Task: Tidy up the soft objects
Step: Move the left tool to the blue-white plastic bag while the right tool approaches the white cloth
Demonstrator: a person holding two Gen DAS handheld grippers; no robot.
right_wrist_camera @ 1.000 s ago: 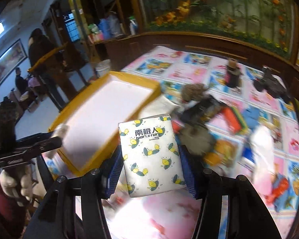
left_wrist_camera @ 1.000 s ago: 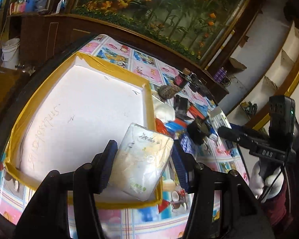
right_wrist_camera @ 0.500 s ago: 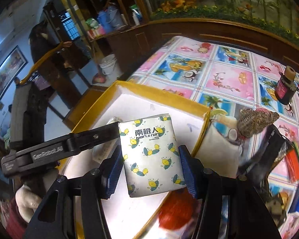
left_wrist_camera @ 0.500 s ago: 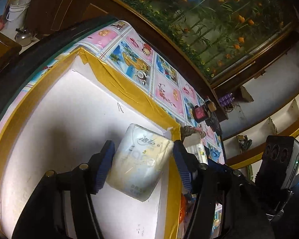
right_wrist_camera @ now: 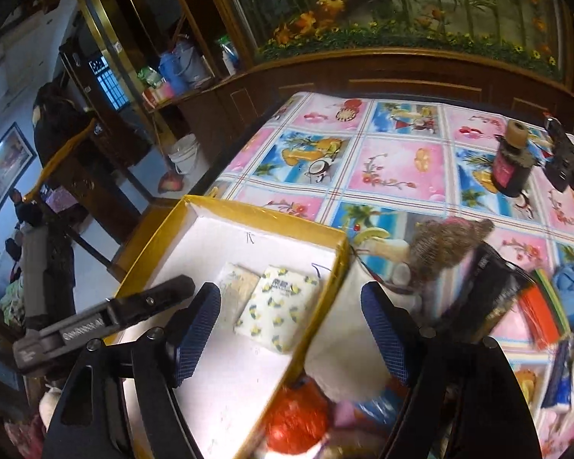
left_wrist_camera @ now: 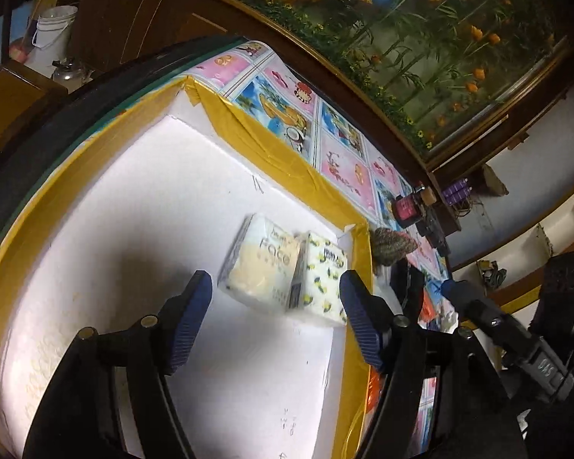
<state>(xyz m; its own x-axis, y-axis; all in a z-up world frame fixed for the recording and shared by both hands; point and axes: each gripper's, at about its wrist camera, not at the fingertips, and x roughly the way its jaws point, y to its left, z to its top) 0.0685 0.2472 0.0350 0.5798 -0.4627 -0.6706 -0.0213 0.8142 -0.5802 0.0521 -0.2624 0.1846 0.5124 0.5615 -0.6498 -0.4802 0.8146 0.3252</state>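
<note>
While both packs lie side by side in the tray (left_wrist_camera: 248,141), the left hand-held gripper (left_wrist_camera: 275,319) & right hand-held gripper (right_wrist_camera: 291,331) are opening, nothing between the jaws. Risk: pulling back low could clip the cream pack (left_wrist_camera: 262,267) or lemon pack (right_wrist_camera: 277,311) & knock them askew.

My left gripper (left_wrist_camera: 275,313) carries black arms with silver screws and blue ribbed pads (left_wrist_camera: 357,321). My right gripper (right_wrist_camera: 291,329) matches: black frame, blue cross-hatched pads (right_wrist_camera: 195,332). Beside it, the left gripper's black bar bears pale lettering, with a white glove (right_wrist_camera: 51,401) beneath.
</note>
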